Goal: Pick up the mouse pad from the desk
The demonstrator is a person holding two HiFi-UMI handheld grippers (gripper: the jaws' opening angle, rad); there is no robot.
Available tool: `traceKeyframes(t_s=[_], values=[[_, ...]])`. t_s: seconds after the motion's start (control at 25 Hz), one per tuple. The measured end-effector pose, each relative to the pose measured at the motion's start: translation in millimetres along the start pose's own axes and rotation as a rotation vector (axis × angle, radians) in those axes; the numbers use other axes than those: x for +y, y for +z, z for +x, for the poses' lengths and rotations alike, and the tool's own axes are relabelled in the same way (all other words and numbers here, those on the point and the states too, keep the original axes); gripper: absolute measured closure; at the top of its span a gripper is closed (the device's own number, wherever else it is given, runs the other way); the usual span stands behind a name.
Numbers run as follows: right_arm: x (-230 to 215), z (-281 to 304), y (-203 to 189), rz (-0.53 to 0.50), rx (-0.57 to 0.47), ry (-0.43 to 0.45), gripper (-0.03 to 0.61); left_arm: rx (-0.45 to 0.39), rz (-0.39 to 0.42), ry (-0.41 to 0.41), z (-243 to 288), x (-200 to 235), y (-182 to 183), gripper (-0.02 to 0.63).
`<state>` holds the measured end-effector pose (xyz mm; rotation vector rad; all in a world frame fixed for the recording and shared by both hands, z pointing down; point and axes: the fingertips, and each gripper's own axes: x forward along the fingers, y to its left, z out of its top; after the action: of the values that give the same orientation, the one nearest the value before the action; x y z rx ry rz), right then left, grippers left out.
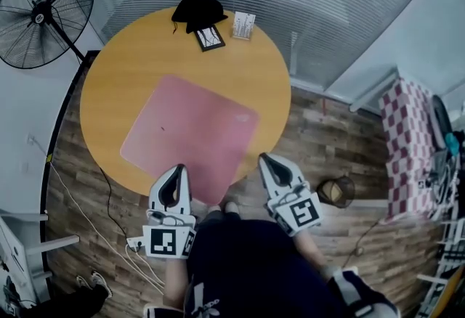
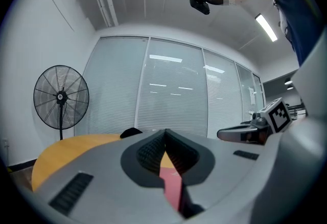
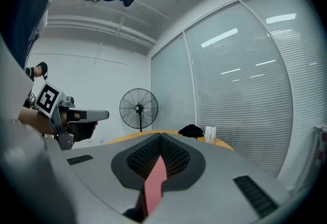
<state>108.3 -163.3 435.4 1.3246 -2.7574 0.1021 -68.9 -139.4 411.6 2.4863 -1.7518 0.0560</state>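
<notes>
- The pink mouse pad (image 1: 190, 136) is seen lying flat on the round table (image 1: 116, 84).
- The left gripper (image 1: 179, 169) is held pressed together, empty, over the pad's near edge.
- The right gripper (image 1: 264, 158) is likewise pressed together, empty, beside the pad's right edge.

We're in a small office corner here: a round yellow wood surface (image 1: 109, 91) on a plank floor (image 1: 320, 139), a white wall (image 3: 87, 77) on the left, and glass partitions with blinds (image 1: 341, 4) running behind it. A big black pedestal fan (image 1: 45, 10) stands by the wall, a red-and-white checkered cloth (image 1: 407, 142) sits off right, cables (image 1: 80, 215) trail over the floor, and strip lights (image 2: 267, 27) glow overhead.
</notes>
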Motion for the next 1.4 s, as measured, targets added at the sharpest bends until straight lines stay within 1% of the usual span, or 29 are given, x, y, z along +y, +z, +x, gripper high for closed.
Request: traceKeyframes(t_s=[0.2, 0.4, 0.52, 0.72, 0.92, 1.04, 1.28, 1.4], values=[[8, 16, 14, -0.004, -0.001, 0.013, 0.577, 0.0, 0.017, -0.003, 1, 15, 11, 0.611], [12, 19, 10, 0.01, 0.01, 0.012, 0.577, 0.006, 0.018, 0.0, 0, 19, 11, 0.611], [14, 19, 4, 0.02, 0.016, 0.008, 0.577, 0.014, 0.019, 0.004, -4, 20, 7, 0.611], [23, 20, -4, 0.029, 0.03, 0.015, 0.577, 0.046, -0.007, 0.014, -15, 28, -5, 0.611], [29, 12, -19, 0.042, 0.065, 0.018, 0.577, 0.075, 0.004, -0.001, -23, 23, -15, 0.611], [30, 11, -16, 0.043, 0.05, 0.014, 0.577, 0.087, 0.013, -0.009, -23, 22, -16, 0.611], [31, 4, -14, 0.037, 0.064, -0.003, 0.577, 0.069, 0.002, -0.003, -27, 25, -14, 0.611], [32, 1, -14, 0.045, 0.063, -0.014, 0.577, 0.099, -0.051, 0.003, -29, 28, -22, 0.611]])
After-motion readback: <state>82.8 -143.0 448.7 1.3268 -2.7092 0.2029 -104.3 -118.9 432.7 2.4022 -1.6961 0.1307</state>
